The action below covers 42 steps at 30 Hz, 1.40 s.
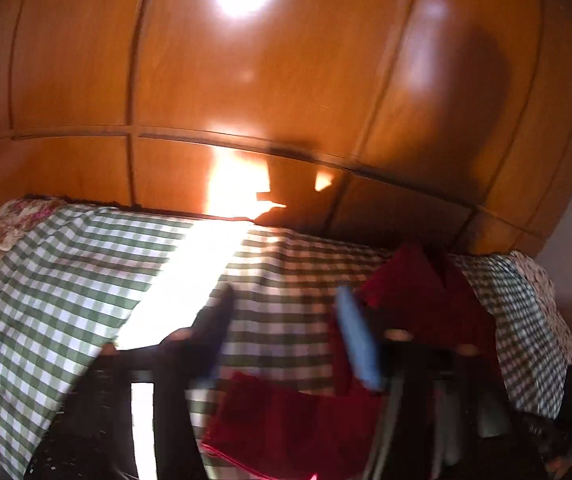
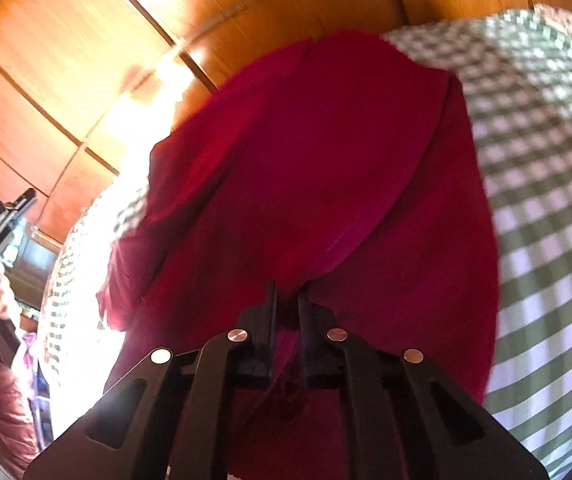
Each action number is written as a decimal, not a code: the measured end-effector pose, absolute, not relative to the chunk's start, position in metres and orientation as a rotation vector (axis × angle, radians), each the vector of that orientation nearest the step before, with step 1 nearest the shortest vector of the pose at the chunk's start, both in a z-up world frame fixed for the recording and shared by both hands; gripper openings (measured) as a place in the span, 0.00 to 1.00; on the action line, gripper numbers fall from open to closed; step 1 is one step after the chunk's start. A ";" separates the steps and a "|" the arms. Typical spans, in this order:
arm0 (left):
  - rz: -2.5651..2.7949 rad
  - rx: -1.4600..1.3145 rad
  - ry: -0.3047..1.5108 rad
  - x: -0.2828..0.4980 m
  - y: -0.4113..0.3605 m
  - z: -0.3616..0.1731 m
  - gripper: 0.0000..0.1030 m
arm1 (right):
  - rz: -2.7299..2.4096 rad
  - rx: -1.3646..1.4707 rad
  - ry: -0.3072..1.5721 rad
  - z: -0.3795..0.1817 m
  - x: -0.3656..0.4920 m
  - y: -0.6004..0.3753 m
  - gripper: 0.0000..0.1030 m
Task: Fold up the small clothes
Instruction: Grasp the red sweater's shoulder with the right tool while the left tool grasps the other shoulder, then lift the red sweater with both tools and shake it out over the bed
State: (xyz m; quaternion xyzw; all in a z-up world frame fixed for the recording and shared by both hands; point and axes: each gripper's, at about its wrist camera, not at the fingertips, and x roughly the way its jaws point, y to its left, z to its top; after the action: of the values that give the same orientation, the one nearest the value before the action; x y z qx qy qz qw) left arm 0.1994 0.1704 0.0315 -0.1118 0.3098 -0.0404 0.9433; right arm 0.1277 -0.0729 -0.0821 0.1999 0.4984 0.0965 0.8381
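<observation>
Red garment [image 2: 326, 168] looks soft, light, floppy. Right gripper [image 2: 287, 304] pinches its near edge; left gripper [image 1: 286, 332] spread, holding nothing. Take 2 corners.

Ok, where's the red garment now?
In the right wrist view, the red garment fills the centre, pinched by the right gripper over the green checked cover.

Harsh sun glare on wardrobe [image 1: 270, 60], motion blur, fisheye bending.

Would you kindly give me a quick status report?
Right tongs shut on red garment. Left tongs open, empty. Garment bunched on checked cloth. Nothing in the way.
</observation>
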 end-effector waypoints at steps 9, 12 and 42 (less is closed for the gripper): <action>-0.327 0.015 0.805 0.197 0.076 -0.038 0.79 | 0.052 0.278 0.929 -0.035 0.126 -0.128 0.07; -0.323 0.099 0.844 0.201 0.062 -0.059 0.64 | -0.049 0.229 0.895 -0.025 0.133 -0.160 0.07; 0.181 -0.294 0.761 0.295 0.213 0.009 0.51 | -0.493 0.105 0.900 -0.055 0.224 -0.303 0.68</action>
State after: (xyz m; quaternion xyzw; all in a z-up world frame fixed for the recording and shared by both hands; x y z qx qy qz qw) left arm 0.2954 0.2129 0.0094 -0.1428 0.3694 0.0879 0.9140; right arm 0.2240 -0.3029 -0.0554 0.0502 0.4302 -0.2357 0.8700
